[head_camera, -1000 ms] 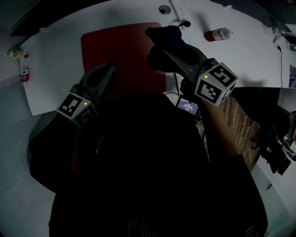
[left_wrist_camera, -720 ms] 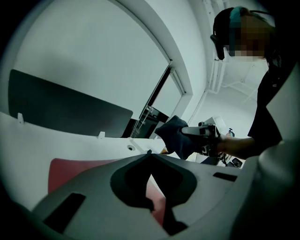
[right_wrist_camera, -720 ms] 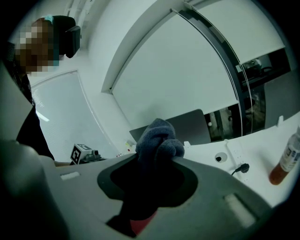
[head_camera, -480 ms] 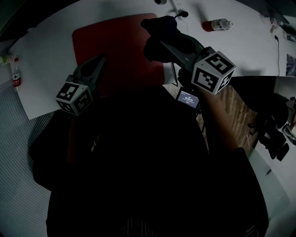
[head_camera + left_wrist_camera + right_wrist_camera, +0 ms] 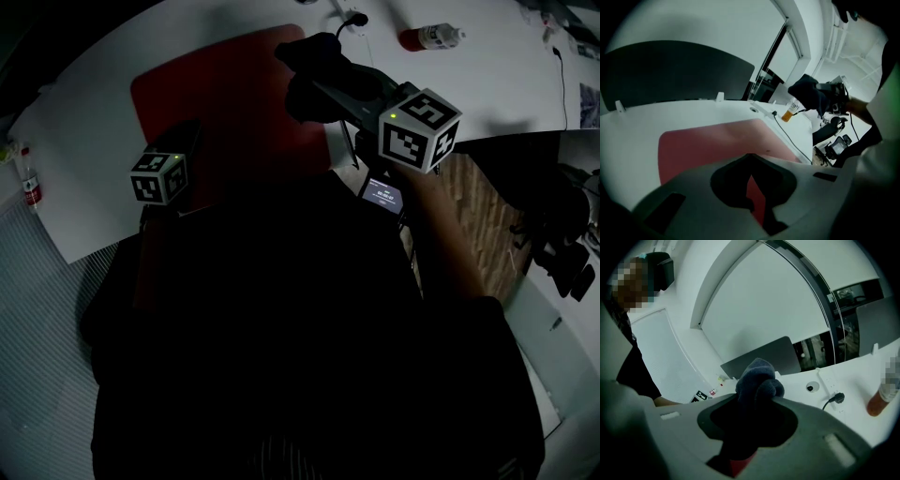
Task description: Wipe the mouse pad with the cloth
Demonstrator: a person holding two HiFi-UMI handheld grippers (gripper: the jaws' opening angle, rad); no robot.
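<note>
The red mouse pad (image 5: 230, 98) lies on the white table (image 5: 84, 141); in the left gripper view the pad (image 5: 708, 140) spreads out just ahead of the jaws. A dark blue cloth (image 5: 314, 58) is bunched in my right gripper (image 5: 314, 80), which is shut on it and hangs over the pad's right edge. From the right gripper view the cloth (image 5: 758, 378) bulges out past the right gripper (image 5: 757, 394). My left gripper (image 5: 186, 136) is over the pad's near left part, empty. Its jaws (image 5: 750, 164) stand together, with only a sliver of red between them.
An orange-filled bottle (image 5: 427, 37) lies at the table's far right, also seen as the bottle (image 5: 788, 112) and the bottle (image 5: 880, 401). A black plug and cable (image 5: 836, 398) run beside the pad. A small lit screen (image 5: 380, 195) sits at the table's near edge.
Both grippers have drifted left and up in the head view. The left gripper has tipped so its marker cube faces the camera. The cloth stays held in the right gripper.
</note>
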